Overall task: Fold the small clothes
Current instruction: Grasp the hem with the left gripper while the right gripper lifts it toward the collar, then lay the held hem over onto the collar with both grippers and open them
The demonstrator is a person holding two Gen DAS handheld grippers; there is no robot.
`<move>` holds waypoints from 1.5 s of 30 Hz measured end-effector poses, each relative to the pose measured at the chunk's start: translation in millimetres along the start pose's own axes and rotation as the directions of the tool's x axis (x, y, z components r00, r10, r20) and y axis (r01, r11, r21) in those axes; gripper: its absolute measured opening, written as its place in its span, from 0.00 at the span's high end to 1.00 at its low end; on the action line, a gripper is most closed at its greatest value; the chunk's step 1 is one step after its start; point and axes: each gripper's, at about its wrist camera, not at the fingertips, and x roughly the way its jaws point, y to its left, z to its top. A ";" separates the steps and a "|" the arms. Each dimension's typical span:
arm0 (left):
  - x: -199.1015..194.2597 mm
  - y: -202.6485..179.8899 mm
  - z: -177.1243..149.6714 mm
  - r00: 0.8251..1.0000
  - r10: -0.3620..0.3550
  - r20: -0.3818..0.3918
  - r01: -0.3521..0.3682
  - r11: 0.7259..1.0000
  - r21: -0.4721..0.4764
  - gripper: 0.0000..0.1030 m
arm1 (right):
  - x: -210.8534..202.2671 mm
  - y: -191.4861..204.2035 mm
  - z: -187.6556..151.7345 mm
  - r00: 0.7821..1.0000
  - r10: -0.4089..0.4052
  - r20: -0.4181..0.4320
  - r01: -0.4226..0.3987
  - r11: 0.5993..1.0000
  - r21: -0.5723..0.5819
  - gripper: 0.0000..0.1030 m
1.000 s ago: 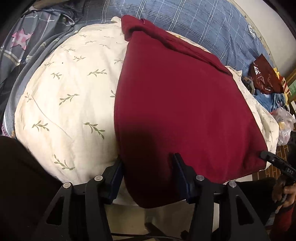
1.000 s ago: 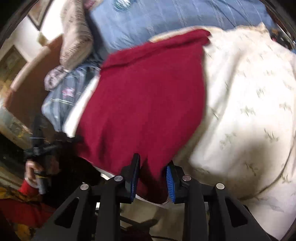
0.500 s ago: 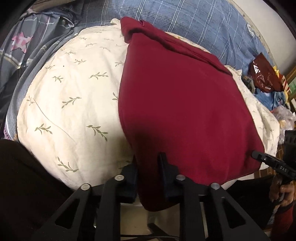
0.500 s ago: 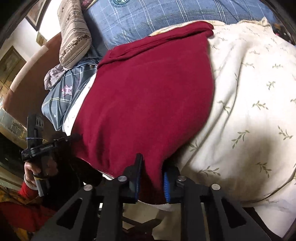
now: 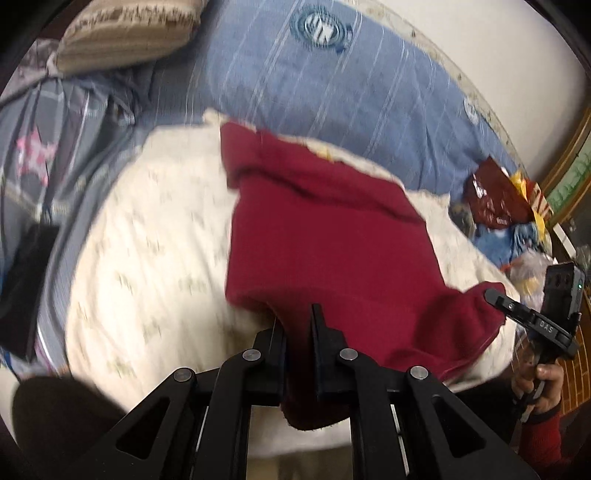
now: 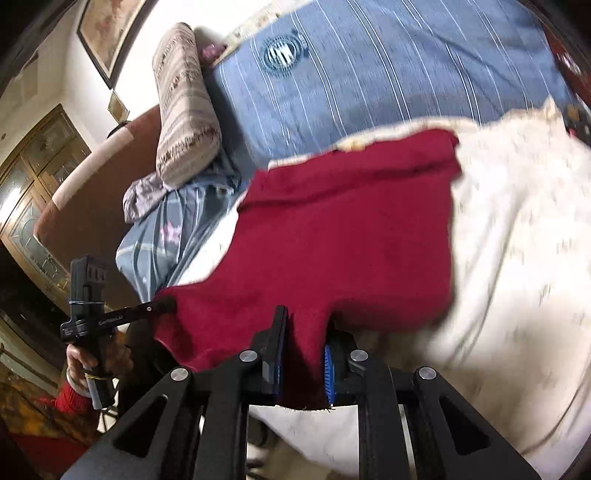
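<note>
"DAS" in white on the black arm of the right gripper [image 5: 496, 295], small white lettering on the left gripper [image 6: 168, 303] arm illegible, round crest on blue striped bedsheet [image 5: 325, 29] unreadable

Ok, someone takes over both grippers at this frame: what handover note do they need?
Left gripper: shut on the near edge of the red garment, at its left corner.
Right gripper: shut on the same near edge, at the other corner.
The garment lies on the cream leaf-print quilt; its far end is flat, and the near edge is raised off the quilt between the two grippers. The frames are blurred by motion.
Done: both corners gripped, near edge lifted.
Left: probably carry the near edge over to the far edge, lay it down, release, then make any further fold.
</note>
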 end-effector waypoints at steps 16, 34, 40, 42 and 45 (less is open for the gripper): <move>22.8 -13.7 21.4 0.994 0.093 0.051 -0.095 0.995 0.020 0.91 | 13.6 -1.9 45.6 0.996 -0.026 0.083 0.026 1.000 -0.001 0.85; 44.8 -17.9 54.5 0.991 0.109 0.073 -0.110 0.994 0.016 0.91 | 22.8 -14.3 69.5 0.993 -0.051 0.109 0.051 0.999 0.007 0.85; 71.5 -22.8 86.4 0.988 0.132 0.082 -0.132 0.991 0.001 0.91 | 41.5 -31.8 95.5 0.989 -0.083 0.121 0.079 0.996 0.035 0.85; 82.7 -24.8 97.7 0.986 0.143 0.089 -0.143 0.990 -0.002 0.91 | 47.5 -40.6 108.2 0.989 -0.077 0.125 0.071 0.996 0.048 0.85; 100.0 -23.6 115.7 0.984 0.151 0.095 -0.150 0.989 -0.016 0.91 | 57.8 -53.7 126.6 0.989 -0.070 0.126 0.060 0.995 0.080 0.85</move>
